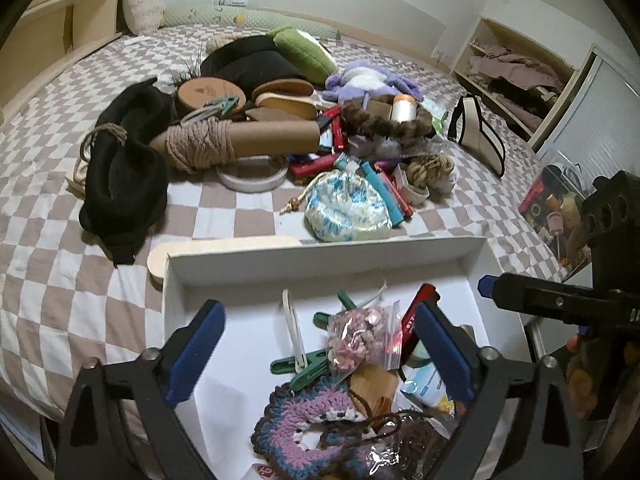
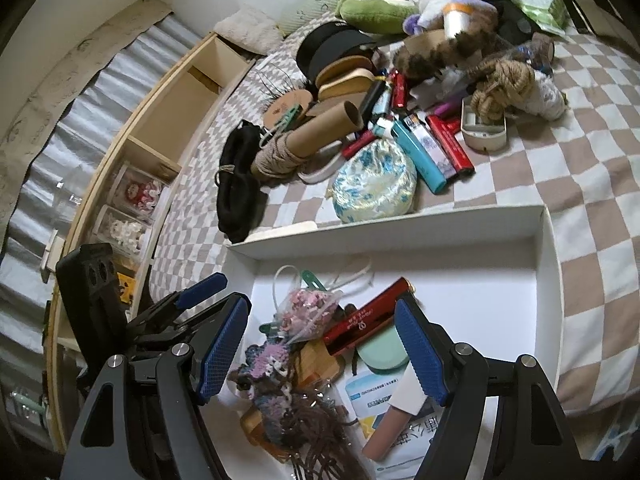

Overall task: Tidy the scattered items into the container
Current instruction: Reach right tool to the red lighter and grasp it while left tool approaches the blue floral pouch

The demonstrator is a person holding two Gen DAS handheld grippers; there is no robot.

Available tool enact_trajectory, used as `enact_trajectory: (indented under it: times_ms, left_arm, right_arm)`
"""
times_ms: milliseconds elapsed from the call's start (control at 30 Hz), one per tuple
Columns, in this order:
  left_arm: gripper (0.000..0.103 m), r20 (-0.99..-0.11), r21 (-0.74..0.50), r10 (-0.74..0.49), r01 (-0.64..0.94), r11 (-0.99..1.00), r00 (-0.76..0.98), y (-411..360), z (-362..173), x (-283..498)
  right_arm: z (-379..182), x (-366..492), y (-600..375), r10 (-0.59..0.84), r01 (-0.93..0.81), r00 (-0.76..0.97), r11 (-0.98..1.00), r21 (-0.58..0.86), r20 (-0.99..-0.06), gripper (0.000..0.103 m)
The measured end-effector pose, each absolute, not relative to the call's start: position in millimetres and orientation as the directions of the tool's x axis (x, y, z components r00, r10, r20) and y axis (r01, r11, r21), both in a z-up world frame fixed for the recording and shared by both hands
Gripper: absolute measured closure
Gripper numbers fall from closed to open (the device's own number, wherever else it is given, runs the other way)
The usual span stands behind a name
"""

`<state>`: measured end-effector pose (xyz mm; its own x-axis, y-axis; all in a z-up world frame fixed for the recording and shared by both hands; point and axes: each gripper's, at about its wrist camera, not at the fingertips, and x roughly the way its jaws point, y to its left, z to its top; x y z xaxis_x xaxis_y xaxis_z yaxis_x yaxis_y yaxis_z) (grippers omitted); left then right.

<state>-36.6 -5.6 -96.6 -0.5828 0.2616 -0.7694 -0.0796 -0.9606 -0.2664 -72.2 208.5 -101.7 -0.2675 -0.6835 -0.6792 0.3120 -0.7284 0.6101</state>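
Nearest: left hand-held gripper [image 1: 320, 344], jaws spread wide with nothing between them, hanging over the white box [image 1: 320, 250]. Right hand-held gripper [image 2: 320, 354], likewise spread and empty, over the same box; from the left view only its black body and one blue tip show at the right edge.

In the box, near end: crocheted mat [image 1: 304, 420] in pink, blue and brown; wooden piece [image 1: 374, 384] partly under it; printed packet [image 2: 384, 408]; pale green round pad [image 2: 382, 348]; red tube [image 2: 366, 316] lying slantwise; clear bag of pink bits [image 1: 362, 336]; green clothes pegs [image 1: 306, 364]; white cable tie [image 1: 292, 324]. Far half of the box floor is bare.

Just beyond the box, on the checked bed cover [image 1: 60, 280]: blue-flowered pouch [image 1: 346, 206], touching or almost touching the far wall of the box; a flat pale wooden piece [image 1: 224, 246] alongside that wall.

Further out, the heap: lighters, among them a turquoise lighter [image 2: 420, 156]; cardboard tube wound with rope [image 1: 236, 142]; roll of white tape [image 1: 252, 178]; black cloth [image 1: 124, 176]; knot of rope [image 1: 430, 168].

Farthest: green plush toy [image 1: 304, 50], purple plush toy [image 1: 368, 82], cushion [image 1: 142, 2].
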Motion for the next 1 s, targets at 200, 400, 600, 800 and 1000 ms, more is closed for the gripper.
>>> enact_trajectory:
  times_ms: [200,400,600,800,1000]
  left_arm:
    - [0.000,-0.742,-0.260,0.251,-0.079,-0.962,-0.621,-10,-81,-38]
    - [0.000,-0.722,-0.251,0.245,-0.085,-0.964,-0.647,-14,-69,-40]
    - [0.000,-0.709,-0.249,0.256,-0.106,-0.963,-0.657,-14,-58,-46]
    - [0.000,-0.704,-0.170,0.214,-0.132,-0.977,-0.677,-13,-41,-58]
    - [0.000,-0.700,-0.113,0.188,-0.153,-0.982,-0.689,-16,-31,-79]
  right_arm:
    - [-84,-72,216,-0.692,0.334,-0.325,-0.721,0.607,-0.644,0.007]
    - [-67,-68,228,-0.712,0.366,-0.433,-0.700,0.614,-0.553,0.000]
    - [-55,-69,226,-0.689,0.413,-0.485,-0.724,0.553,-0.539,0.000]
    - [-48,-86,230,-0.650,0.417,-0.490,-0.760,0.498,-0.581,0.000]
    - [-40,-111,246,-0.616,0.384,-0.498,-0.788,0.482,-0.610,0.000]
